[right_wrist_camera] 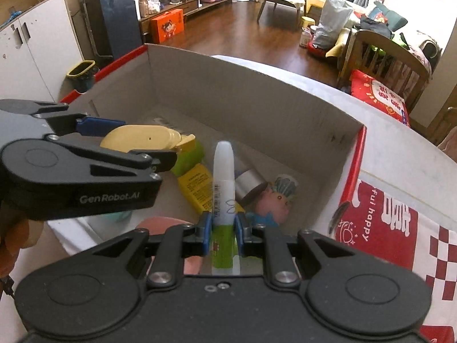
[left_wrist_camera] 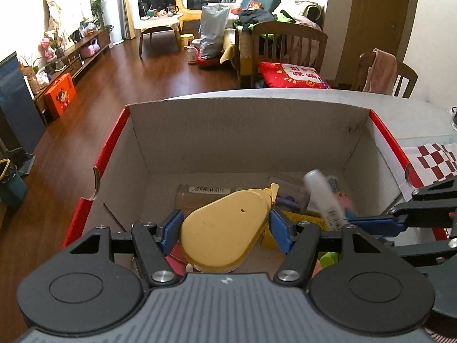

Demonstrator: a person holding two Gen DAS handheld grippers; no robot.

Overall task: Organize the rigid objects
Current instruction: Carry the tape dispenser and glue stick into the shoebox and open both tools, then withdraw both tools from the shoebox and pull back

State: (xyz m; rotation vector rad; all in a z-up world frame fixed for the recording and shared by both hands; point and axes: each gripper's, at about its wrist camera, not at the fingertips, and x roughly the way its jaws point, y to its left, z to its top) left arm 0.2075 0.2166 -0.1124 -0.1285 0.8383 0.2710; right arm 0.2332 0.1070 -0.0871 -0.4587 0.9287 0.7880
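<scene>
Grippers loaded above the cardboard box

Blue pads of the left gripper (left_wrist_camera: 225, 230) are pressed on either side of a yellow pear-shaped case (left_wrist_camera: 220, 228), which is held over the open red-and-white cardboard box (left_wrist_camera: 245, 125). A slim white tube with a green label (right_wrist_camera: 223, 188) is clamped upright between the narrow jaws of the right gripper (right_wrist_camera: 223, 228), also over the box. On the box floor a yellow bottle (right_wrist_camera: 197, 188), a pink figurine (right_wrist_camera: 275, 200) and a clear container (left_wrist_camera: 197, 197) are seen lying close together. The box is set on a white table (right_wrist_camera: 385, 131), with wooden chairs (left_wrist_camera: 288, 48) beyond.
</scene>
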